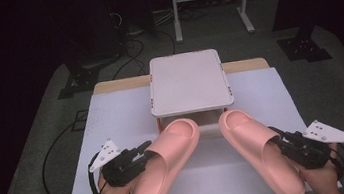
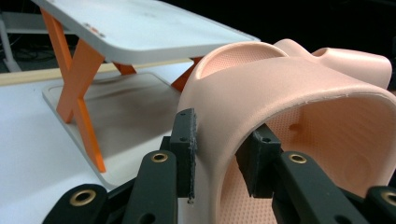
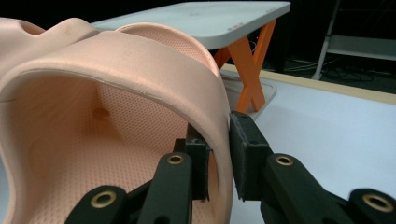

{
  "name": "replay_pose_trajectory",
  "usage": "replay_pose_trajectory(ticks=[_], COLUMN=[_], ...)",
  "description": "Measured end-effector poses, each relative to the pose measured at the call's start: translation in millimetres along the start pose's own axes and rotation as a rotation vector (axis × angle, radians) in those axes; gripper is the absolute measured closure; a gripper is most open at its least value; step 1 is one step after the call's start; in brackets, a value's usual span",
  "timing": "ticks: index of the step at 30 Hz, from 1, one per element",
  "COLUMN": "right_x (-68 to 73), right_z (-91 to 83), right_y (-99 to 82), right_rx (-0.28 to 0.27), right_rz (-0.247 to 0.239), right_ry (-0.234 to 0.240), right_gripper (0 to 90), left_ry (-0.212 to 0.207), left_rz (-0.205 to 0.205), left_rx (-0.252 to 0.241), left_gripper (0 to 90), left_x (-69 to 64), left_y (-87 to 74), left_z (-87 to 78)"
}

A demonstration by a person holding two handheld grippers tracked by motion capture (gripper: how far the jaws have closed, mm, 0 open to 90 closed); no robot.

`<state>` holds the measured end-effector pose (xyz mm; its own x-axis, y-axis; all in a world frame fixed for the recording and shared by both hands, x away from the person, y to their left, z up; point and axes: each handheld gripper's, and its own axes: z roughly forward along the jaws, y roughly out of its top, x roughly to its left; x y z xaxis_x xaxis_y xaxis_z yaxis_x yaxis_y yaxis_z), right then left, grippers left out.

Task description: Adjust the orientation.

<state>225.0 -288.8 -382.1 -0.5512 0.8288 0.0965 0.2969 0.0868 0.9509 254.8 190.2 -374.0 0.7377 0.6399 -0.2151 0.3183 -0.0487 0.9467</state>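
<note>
The left gripper [image 1: 142, 149] pinches the strap of the left pink foam slide sandal [image 1: 169, 165]; the right gripper [image 1: 277, 136] clamps its twin [image 1: 260, 153]. Thin edge grips could slip under the hanging soles. Toes point toward twelve o'clock, long axes converging, below the white orange-legged stand [image 1: 189, 82].

no readable text, no labels, brand marks, numbers or signs on the pink slippers [image 1: 169, 168], the white stand [image 1: 189, 82], the tabletop [image 1: 114, 130] or the black tongs [image 1: 141, 149]
</note>
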Motion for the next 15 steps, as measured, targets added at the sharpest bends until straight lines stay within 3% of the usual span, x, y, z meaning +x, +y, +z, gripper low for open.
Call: replay_pose_trajectory(ticks=[15], right_x=[5.5], right_z=[1.4], right_y=[28.5], right_rx=[-0.027], right_rz=[-0.024], right_ry=[0.008], right_gripper=[77.6], left_ry=[-0.02], left_rz=[0.014], left_rx=[-0.013], left_gripper=[70.1], left_x=[-1.4], left_y=[24.5], left_z=[-1.3])
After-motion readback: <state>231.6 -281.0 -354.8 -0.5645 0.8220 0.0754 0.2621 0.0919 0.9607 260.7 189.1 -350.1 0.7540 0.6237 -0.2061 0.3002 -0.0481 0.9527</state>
